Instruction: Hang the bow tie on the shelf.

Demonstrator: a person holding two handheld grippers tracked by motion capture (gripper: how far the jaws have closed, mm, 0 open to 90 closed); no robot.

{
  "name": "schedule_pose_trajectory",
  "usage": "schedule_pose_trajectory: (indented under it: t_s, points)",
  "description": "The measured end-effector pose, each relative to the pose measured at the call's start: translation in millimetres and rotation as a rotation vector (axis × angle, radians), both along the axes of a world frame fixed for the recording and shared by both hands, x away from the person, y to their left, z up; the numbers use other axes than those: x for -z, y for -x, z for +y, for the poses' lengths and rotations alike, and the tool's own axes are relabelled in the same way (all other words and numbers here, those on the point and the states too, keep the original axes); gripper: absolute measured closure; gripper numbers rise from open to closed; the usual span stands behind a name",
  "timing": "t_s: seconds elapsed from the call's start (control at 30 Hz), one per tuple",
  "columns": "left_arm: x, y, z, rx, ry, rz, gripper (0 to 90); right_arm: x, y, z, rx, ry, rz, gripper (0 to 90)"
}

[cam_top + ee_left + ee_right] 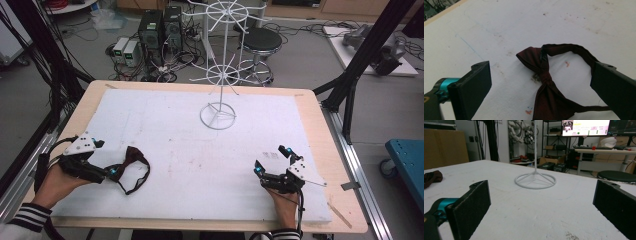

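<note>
Our left gripper (541, 85), jaws wide apart, straddles the maroon bow tie (546, 82) lying flat at the mat's (200, 150) eight o'clock. It's soft, light, floppy; we'd pinch its knot. Right gripper (270, 162) hovers at four o'clock, jaws parted, empty.

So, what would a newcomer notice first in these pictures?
Probably the dark red bow tie lying on the white mat at its near left, right in front of the open left tool. Next comes the tall white wire rack standing at the far middle of the mat. The right tool rests open at the near right, holding nothing.
</note>
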State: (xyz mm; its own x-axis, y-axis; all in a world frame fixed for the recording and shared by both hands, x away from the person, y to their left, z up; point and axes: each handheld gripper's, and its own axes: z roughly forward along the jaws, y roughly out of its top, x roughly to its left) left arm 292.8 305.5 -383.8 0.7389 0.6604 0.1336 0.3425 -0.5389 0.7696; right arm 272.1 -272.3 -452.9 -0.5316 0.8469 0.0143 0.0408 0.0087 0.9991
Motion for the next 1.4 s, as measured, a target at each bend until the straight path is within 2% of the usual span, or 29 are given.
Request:
schedule_pose_trajectory:
  t_s: [0.1,0.17,0.2,0.23,0.27,0.4,0.43,0.57,0.67,0.73,0.77,0.83,0.97,1.2,1.4]
  points:
    - [1.3,-1.4,-0.3,0.003,-0.013,0.014,4.0,0.0,0.0,-0.1,0.000,0.001,0.000,0.6]
    - [3.9,-3.1,-0.2,0.009,-0.045,0.040,4.0,0.1,0.2,0.0,0.001,-0.001,0.003,0.6]
    - [3.9,-3.1,-0.2,0.009,-0.045,0.040,4.0,0.1,0.2,0.0,0.001,-0.001,0.003,0.6]
    - [6.4,-4.4,0.4,0.015,-0.074,0.059,4.0,0.0,-0.2,-0.1,0.000,0.000,-0.002,0.6]
    - [6.4,-4.4,0.4,0.015,-0.074,0.059,4.0,0.0,-0.2,-0.1,0.000,0.000,-0.002,0.6]
    - [11.7,-7.5,1.8,0.007,-0.098,0.116,4.0,0.0,-0.2,-0.2,0.000,0.002,-0.002,0.6]
    - [11.7,-7.5,1.8,0.007,-0.098,0.116,4.0,0.0,-0.2,-0.1,0.001,0.003,-0.002,0.6]
    - [15.1,-9.6,0.3,0.011,-0.113,0.175,4.0,0.0,-0.2,-0.1,0.000,0.002,-0.002,0.6]
    - [17.0,-10.8,-1.6,0.013,-0.130,0.192,4.0,0.0,0.1,0.0,0.001,-0.003,0.002,0.6]
    - [17.3,-11.0,-2.2,0.009,-0.132,0.195,4.0,0.0,-0.2,-0.1,0.000,0.001,-0.002,0.6]
    - [17.8,-12.0,-2.4,0.007,-0.127,0.210,5.3,0.1,-0.1,-0.1,0.000,0.001,-0.001,0.6]
    - [17.7,-12.7,-2.1,0.017,-0.125,0.218,10.2,0.0,-0.2,-0.1,0.000,0.001,-0.002,0.6]
    - [18.9,-13.4,-3.1,0.013,-0.127,0.238,10.4,0.0,-0.2,-0.1,0.000,0.001,-0.002,0.6]
    - [21.7,-16.2,-5.3,-0.035,-0.149,0.298,12.5,0.0,0.3,0.2,0.001,0.000,0.003,0.6]
    - [23.4,-17.9,-8.3,-0.021,-0.142,0.340,22.9,0.0,0.3,0.2,0.001,0.001,0.002,0.6]
